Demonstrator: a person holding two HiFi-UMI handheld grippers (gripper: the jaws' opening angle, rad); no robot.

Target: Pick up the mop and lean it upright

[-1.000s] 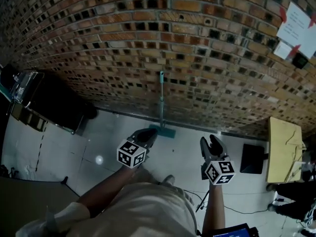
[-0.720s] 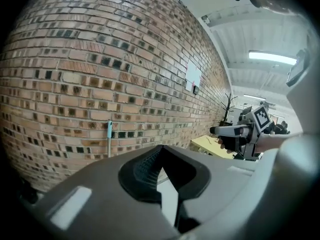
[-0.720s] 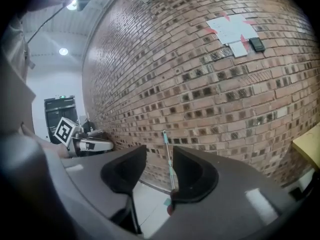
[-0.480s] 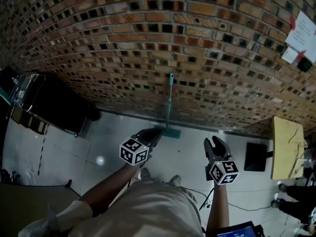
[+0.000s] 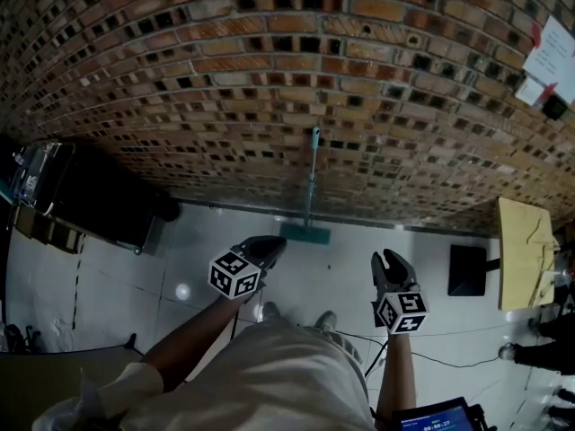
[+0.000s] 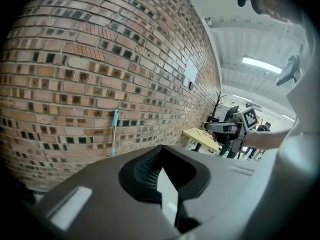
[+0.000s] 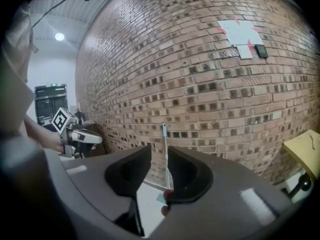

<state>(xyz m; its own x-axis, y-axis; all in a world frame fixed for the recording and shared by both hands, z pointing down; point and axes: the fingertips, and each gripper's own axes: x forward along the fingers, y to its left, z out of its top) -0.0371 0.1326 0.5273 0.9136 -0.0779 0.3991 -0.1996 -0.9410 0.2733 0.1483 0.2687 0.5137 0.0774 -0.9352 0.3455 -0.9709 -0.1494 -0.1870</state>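
The mop [image 5: 311,180] leans upright against the brick wall, its teal head [image 5: 304,233] on the floor at the wall's foot. It shows as a thin pale handle in the left gripper view [image 6: 114,132] and between the jaws' line of sight in the right gripper view [image 7: 164,151], far off in both. My left gripper [image 5: 273,243] is shut and holds nothing, a little left of the mop head. My right gripper [image 5: 391,259] is to the right of the mop. Its jaws have just been closing but still stand apart, with nothing between them.
A dark cabinet [image 5: 99,196] stands against the wall at the left. At the right are a yellow table [image 5: 524,250] and a black flat object [image 5: 466,270] on the floor. Papers [image 5: 552,59] hang on the wall. A cable [image 5: 440,359] trails over the tiles.
The mop has stayed leaning on the wall. The left gripper has drifted slightly away from the mop head. The right gripper's jaws have narrowed.
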